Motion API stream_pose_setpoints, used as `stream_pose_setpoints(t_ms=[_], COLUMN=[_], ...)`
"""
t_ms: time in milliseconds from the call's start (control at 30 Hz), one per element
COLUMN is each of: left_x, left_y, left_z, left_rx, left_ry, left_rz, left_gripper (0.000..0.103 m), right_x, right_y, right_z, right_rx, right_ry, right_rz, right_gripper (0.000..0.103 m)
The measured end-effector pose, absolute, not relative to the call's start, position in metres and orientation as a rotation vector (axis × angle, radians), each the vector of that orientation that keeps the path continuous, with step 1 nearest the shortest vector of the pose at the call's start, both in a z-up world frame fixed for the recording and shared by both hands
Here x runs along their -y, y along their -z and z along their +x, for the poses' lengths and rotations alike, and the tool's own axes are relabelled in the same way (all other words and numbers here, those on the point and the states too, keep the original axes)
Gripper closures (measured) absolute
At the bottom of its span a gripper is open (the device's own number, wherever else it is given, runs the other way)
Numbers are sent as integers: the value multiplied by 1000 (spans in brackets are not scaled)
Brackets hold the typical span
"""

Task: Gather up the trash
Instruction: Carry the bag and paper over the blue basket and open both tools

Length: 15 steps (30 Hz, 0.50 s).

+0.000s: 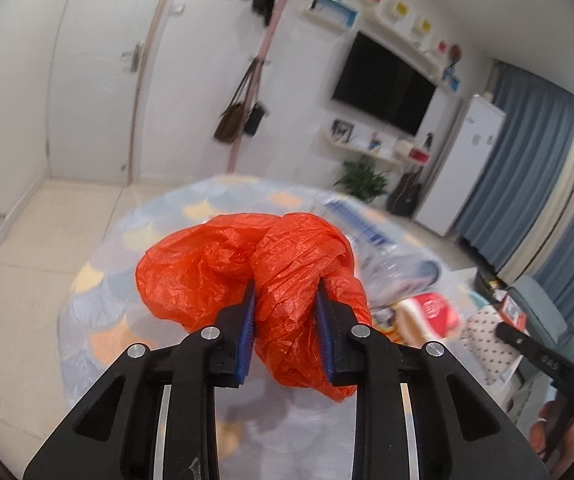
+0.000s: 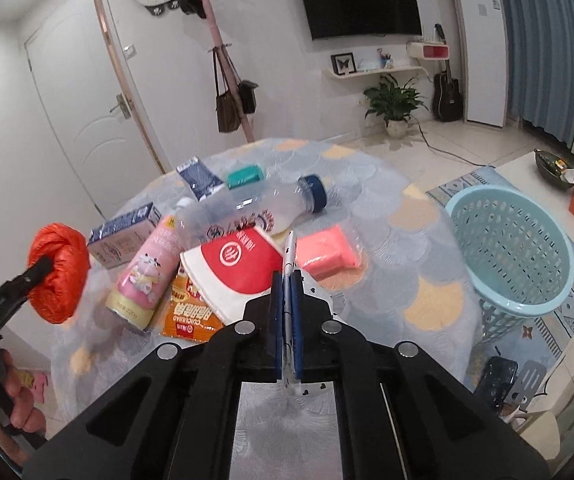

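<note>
My left gripper is shut on a crumpled orange plastic bag and holds it above the round table. The bag also shows at the left of the right wrist view. My right gripper is shut on a thin white wrapper with dark dots, held above the table. On the table lie a clear plastic bottle, a pink drink bottle, a red-and-white paper box, an orange snack packet, a pink packet and small cartons.
A light blue mesh basket stands at the table's right edge. A white side table with an orange box is behind it. A door, coat stand, plant and guitar line the far wall.
</note>
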<state>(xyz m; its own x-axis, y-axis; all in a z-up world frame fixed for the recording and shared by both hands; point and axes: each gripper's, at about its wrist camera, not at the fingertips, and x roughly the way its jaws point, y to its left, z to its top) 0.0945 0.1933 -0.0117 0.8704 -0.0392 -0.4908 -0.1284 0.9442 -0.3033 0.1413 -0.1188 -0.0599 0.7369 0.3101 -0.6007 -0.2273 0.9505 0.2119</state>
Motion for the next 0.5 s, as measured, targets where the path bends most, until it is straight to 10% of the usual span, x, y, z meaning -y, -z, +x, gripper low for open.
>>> stream_pose_setpoints(t_ms=[500], left_x=[-95], left_y=[-35], left_z=[111], left_rx=[-422], left_ry=[158], left_rz=[-219], left_gripper=[78], right_x=[173], right_y=[24], right_z=[131], right_rx=[-547], right_ry=[-246], right_rz=[168], right_gripper=[101])
